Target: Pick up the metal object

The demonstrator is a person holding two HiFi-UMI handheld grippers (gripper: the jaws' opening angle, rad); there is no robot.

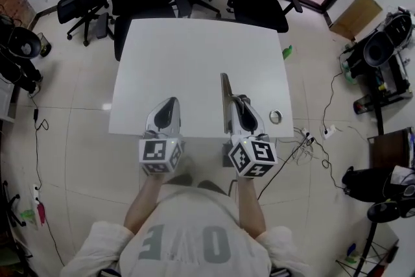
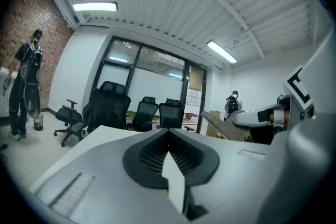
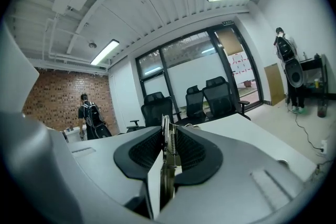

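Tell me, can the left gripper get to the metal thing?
Probably yes. The metal object sticks out ahead of the right gripper, which is shut on it, and only bare table lies between it and the left gripper.

Dull grey metal object (image 1: 224, 91), matt white table (image 1: 194, 61), glossy tiled floor (image 1: 78, 139).

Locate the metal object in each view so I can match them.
Head view: the metal object right of centre, jutting from the right gripper.
Left gripper view: metal object mid-right, slanted.
Right gripper view: metal object bottom centre, clamped between the jaws.
Shared landmark: the white table, seen in all three.
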